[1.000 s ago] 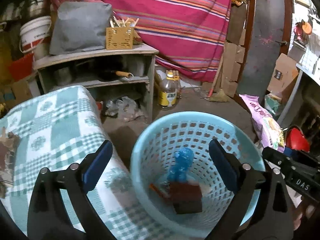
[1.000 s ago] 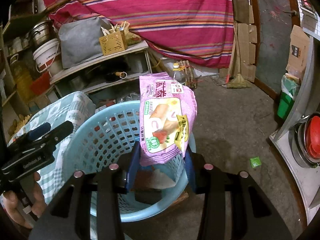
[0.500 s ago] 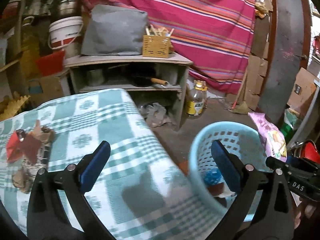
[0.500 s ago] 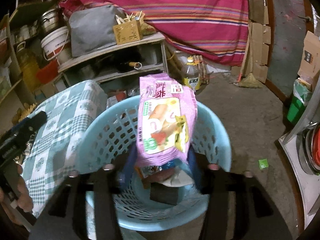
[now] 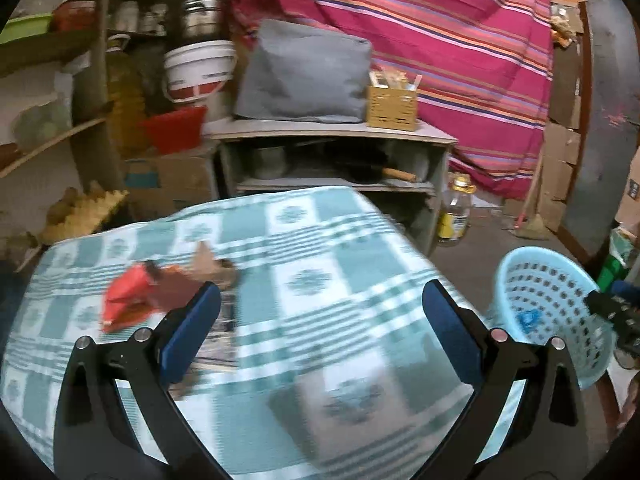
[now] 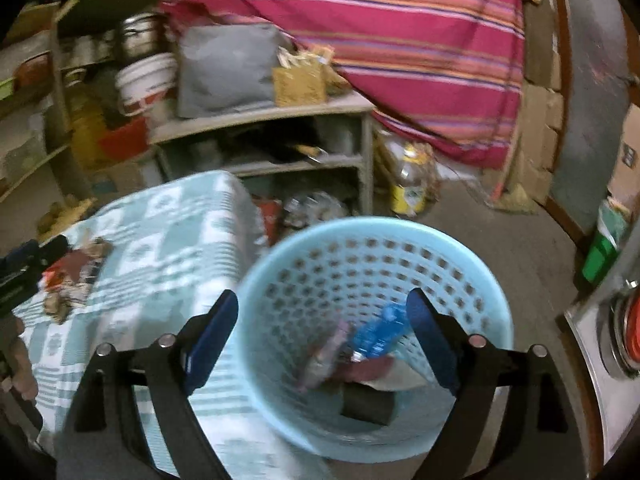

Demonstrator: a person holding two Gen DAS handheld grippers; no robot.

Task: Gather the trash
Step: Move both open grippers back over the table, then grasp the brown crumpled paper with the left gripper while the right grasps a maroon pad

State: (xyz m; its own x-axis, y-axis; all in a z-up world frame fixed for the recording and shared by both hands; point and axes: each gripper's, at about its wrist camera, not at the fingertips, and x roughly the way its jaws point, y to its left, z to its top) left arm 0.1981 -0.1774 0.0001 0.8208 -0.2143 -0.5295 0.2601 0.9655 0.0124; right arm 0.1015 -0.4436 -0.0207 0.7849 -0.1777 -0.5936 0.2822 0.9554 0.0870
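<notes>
Pink snack bag gone from right claw (image 6: 318, 334), now lying in blue basket (image 6: 472, 264) beside blue bottle (image 6: 380, 332); right claw spread wide, empty, over basket. Left claw (image 5: 320, 334) swung off basket onto checkered worktop (image 5: 340, 248), wide, empty. Next trash: red wrapper (image 5: 126, 300) and brown scraps (image 5: 200, 272), near left fingertip (image 5: 192, 328). Looks light, crinkly, soft, slippery; pinch bunched middle, not edge. Beyond: shelf unit (image 5: 332, 136), striped cloth (image 5: 460, 40).
</notes>
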